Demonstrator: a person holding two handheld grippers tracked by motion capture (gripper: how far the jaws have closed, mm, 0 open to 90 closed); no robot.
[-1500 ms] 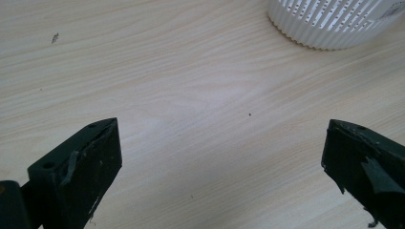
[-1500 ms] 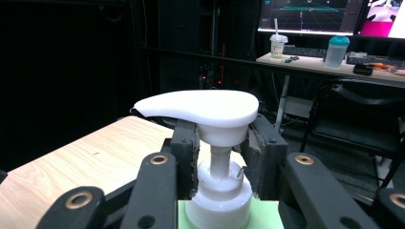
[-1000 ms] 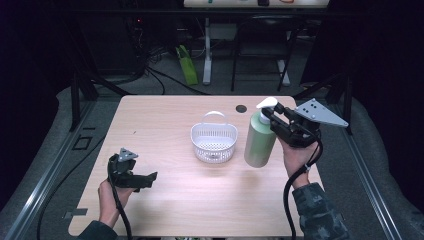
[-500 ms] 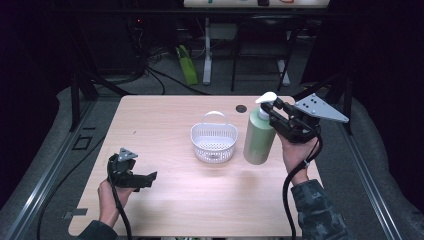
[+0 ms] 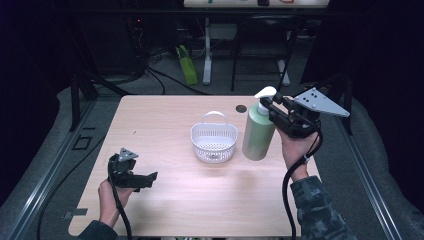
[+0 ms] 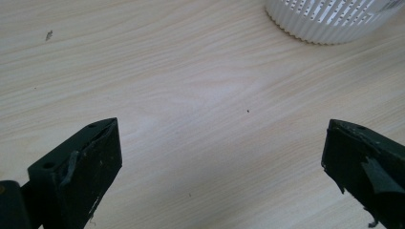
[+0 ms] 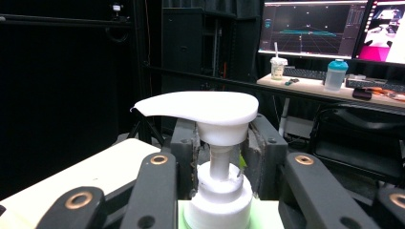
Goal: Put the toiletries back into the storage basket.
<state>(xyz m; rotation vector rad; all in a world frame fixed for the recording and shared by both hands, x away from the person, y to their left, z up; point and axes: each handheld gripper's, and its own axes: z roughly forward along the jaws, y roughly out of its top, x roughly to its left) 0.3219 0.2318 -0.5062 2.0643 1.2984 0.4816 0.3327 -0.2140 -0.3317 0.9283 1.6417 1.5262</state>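
Standing upright, the green pump bottle (image 5: 258,132), pinched by the right gripper (image 5: 272,107), aims its spout leftward.

No text, label, brand, number or sign can be read anywhere. The green pump bottle (image 5: 258,135) shows a plain side, the white basket (image 5: 214,143) bears no marking, and the monitors (image 7: 310,28) seen in the right gripper view show graphics too small and blurred to make out any writing.
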